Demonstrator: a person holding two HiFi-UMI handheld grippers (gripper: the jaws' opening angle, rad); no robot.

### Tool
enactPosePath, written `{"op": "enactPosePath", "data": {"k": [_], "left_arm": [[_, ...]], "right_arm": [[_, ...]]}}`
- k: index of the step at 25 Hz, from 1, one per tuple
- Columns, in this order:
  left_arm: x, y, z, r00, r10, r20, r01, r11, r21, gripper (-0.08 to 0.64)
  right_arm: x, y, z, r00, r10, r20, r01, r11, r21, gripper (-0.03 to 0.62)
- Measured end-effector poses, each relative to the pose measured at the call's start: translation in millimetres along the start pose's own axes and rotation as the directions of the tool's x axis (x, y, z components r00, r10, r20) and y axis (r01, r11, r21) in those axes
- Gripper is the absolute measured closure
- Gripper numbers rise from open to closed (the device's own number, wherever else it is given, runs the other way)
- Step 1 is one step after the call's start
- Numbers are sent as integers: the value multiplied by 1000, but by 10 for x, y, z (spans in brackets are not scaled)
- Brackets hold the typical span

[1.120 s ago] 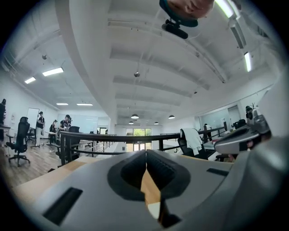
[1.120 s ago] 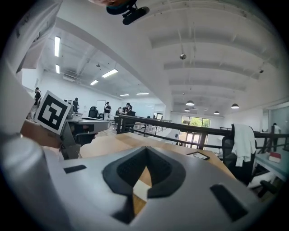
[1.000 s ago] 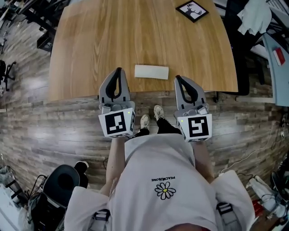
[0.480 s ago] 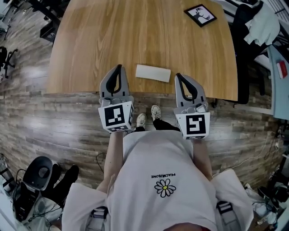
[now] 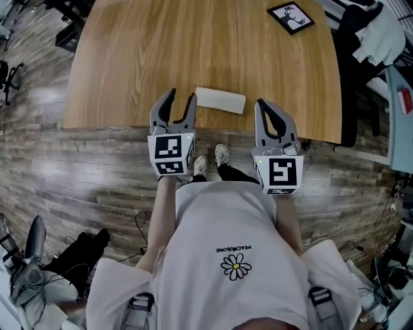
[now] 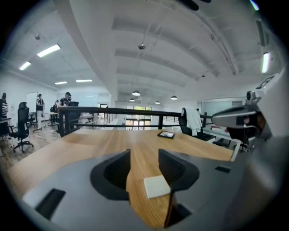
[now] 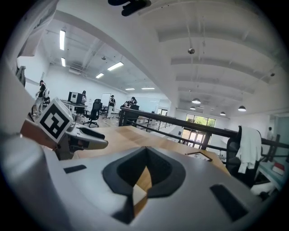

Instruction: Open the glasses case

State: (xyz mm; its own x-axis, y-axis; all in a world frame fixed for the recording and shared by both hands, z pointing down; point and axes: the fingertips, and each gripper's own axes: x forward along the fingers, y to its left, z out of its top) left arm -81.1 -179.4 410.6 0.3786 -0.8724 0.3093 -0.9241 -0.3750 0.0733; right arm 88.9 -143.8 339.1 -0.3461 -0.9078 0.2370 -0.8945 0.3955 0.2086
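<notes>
The glasses case is a flat white oblong lying shut near the front edge of the wooden table. My left gripper hovers at that edge, just left of the case. Its jaws are opening and nothing is between them. Along those jaws in the left gripper view, the case lies on the wood close to the right finger, with the gripper clear of it. My right gripper is shut and empty, just right of the case. A pale corner of the case shows below its closed tips.
A black picture frame lies at the table's far right corner. A dark chair with a white garment stands to the right of the table. The person's feet stand on the wood-plank floor below the grippers.
The left gripper's jaws have gone from shut to wide apart, and it has sunk slightly toward the table edge. The right gripper stays shut and has shifted a little. The case has not moved.
</notes>
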Motion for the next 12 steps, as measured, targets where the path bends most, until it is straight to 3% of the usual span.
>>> {"op": "enactPosePath", "data": {"k": [3, 7, 10, 12], "left_arm": [[105, -79, -383, 989, -65, -135, 59, 997, -48, 353], [207, -196, -835, 940, -155, -303, 145, 988, -53, 378], [251, -196, -1042, 915, -148, -374, 153, 988, -18, 393], [270, -197, -1147, 891, -153, -428, 153, 988, -34, 393]], "right_arm": [[-8, -15, -67, 1000, -1, -22, 1, 1000, 6, 584], [-18, -18, -140, 999, 3, -40, -2, 1000, 14, 584], [-17, -11, -183, 998, 21, -53, -20, 1000, 14, 584], [-17, -29, -224, 997, 22, -69, -21, 1000, 7, 584]]}}
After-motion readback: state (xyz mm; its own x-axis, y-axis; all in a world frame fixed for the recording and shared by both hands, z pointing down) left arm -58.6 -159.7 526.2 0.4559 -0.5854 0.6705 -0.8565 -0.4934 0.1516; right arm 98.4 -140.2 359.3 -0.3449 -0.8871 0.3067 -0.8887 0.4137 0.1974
